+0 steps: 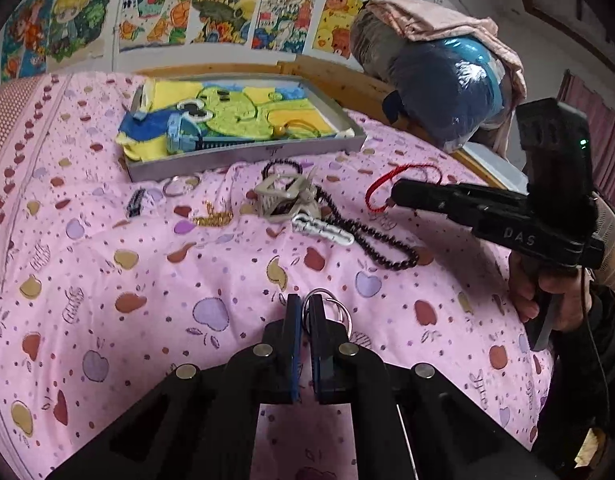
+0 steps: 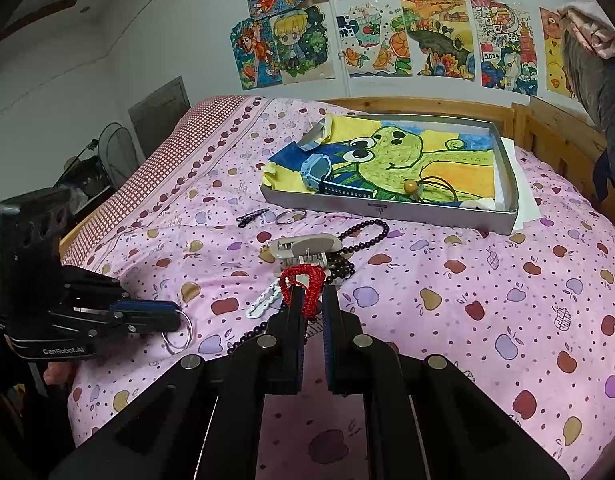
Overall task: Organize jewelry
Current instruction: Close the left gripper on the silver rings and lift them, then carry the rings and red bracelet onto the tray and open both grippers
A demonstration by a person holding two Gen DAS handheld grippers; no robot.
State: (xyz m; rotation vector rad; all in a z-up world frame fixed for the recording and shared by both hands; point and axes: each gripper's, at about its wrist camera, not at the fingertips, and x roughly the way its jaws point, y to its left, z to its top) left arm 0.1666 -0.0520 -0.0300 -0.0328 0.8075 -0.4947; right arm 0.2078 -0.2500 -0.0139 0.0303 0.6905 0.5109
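My left gripper (image 1: pixel 305 304) is shut on a silver bangle (image 1: pixel 331 312) just above the pink bedspread; the right wrist view shows the left gripper (image 2: pixel 179 316) with that bangle (image 2: pixel 180 336) hanging from its tips. My right gripper (image 2: pixel 311 296) is shut on a red braided cord (image 2: pixel 303 282), held over a beige claw clip (image 2: pixel 303 246). From the left wrist view, the right gripper (image 1: pixel 391 200) trails the red cord (image 1: pixel 387 178) as a loop. A grey tray (image 2: pixel 387 208) lined with a frog drawing holds a blue watch (image 2: pixel 313 168) and an amber bead cord (image 2: pixel 409 187).
On the bedspread lie a dark bead necklace (image 1: pixel 371 236), a white chain (image 1: pixel 323 232), a gold piece (image 1: pixel 213 218), a black hair clip (image 1: pixel 135 204) and another silver bangle (image 1: pixel 181 186). A wooden bed frame (image 2: pixel 547 120) and a wrapped blue bundle (image 1: pixel 447 80) stand behind.
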